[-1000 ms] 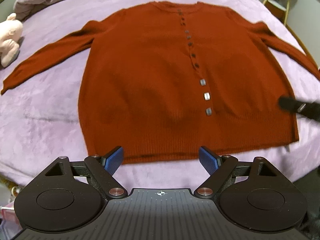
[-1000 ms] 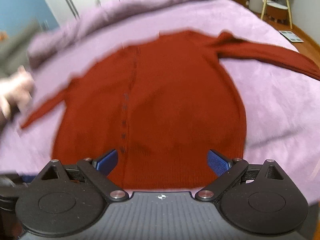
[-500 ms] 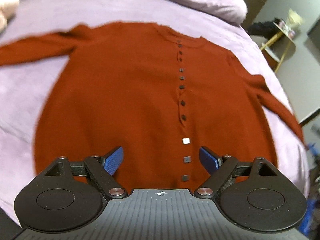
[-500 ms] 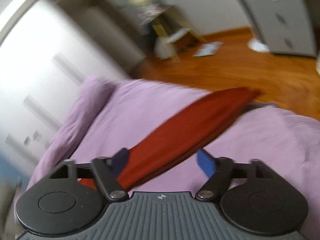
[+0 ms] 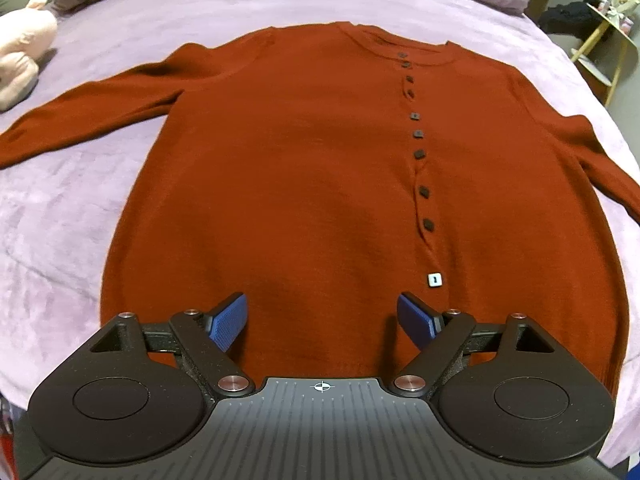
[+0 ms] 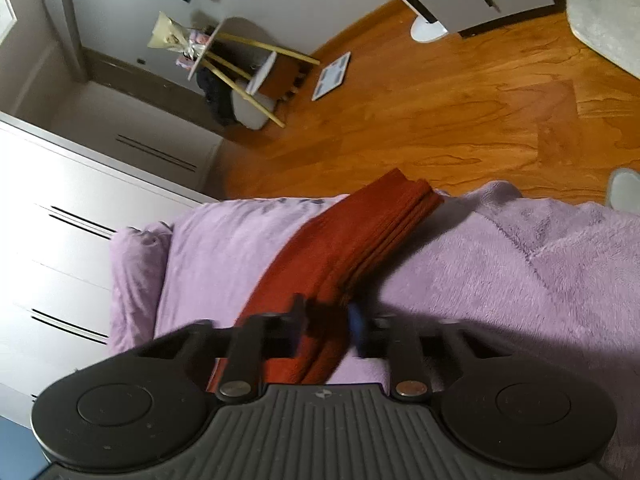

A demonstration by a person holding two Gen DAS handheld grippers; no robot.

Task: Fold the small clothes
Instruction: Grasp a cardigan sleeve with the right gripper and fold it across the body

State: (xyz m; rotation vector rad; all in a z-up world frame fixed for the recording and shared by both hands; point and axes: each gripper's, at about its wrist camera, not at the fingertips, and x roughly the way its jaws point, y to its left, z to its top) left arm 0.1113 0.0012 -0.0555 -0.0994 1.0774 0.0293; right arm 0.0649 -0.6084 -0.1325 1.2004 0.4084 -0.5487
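A rust-red knit cardigan (image 5: 304,184) lies flat and face up on a lilac bed (image 5: 60,220), buttoned down the front with dark buttons (image 5: 419,154), sleeves spread to both sides, one sleeve (image 6: 356,240) reaching the bed's edge.

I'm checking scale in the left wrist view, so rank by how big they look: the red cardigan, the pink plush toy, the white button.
1. red cardigan
2. pink plush toy, partly cut off by the frame
3. white button
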